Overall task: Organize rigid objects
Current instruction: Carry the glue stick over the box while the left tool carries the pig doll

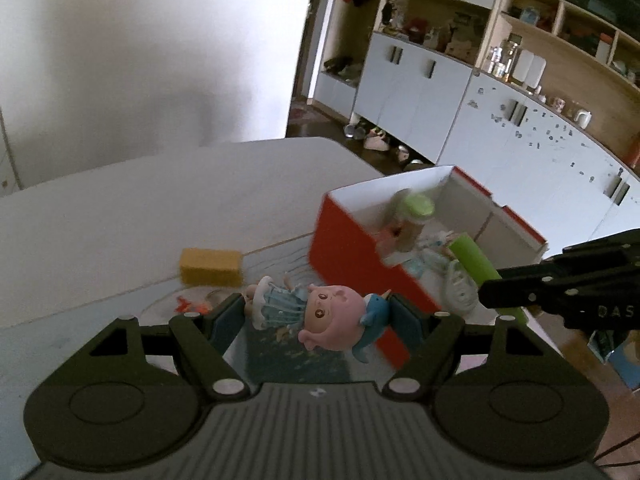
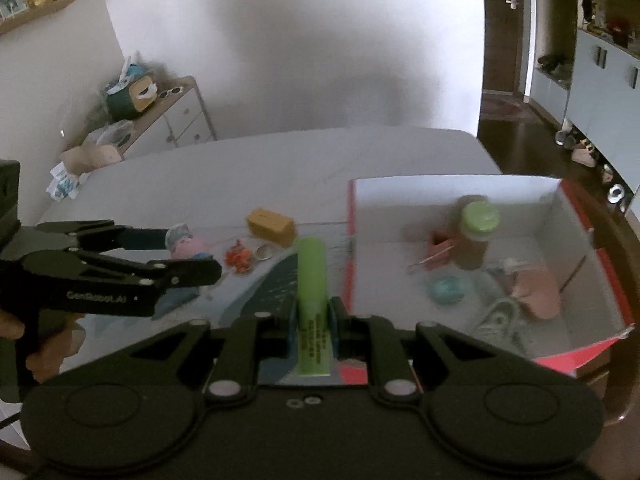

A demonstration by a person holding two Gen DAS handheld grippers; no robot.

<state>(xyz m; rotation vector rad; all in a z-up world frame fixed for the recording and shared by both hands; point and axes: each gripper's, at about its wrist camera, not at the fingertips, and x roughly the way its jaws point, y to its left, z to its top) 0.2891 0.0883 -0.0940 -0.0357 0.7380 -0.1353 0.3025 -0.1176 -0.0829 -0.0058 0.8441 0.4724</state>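
On the left, the left gripper [image 1: 316, 316] is clamped on a doll [image 1: 308, 312]. The doll lies crosswise between the fingers, long axis running left to right: its legs and blue dress point toward the left finger, its pink head and a blue fish-like piece toward the right finger. It is held above the mat [image 1: 296, 356], clear of the table [image 1: 160, 200]. In the right wrist view the same gripper [image 2: 188, 256] reaches in from the left, a hand [image 2: 48, 344] around its handle, the doll [image 2: 188, 246] showing between its fingers.

Past the doll, a yellow block [image 1: 211, 266] lies on the table at the mat's edge, long side across the view. Near it lie small orange bits [image 2: 239, 260] and a clear round lid [image 2: 265, 252].

Farther right, the right gripper [image 2: 313, 316] is closed around a green tube [image 2: 312, 292]. The tube's long axis runs along the fingers, pointing straight forward, its rounded end toward the table's far side and its printed end back toward the camera. It is held just left of the box [image 2: 452, 184], outside it.

The box, red outside and white inside, stands open on the right. Inside are an upright jar [image 2: 476, 236] with a green lid, a teal round thing [image 2: 448, 290], a pink item [image 2: 538, 294] and other small pieces too blurred to name.
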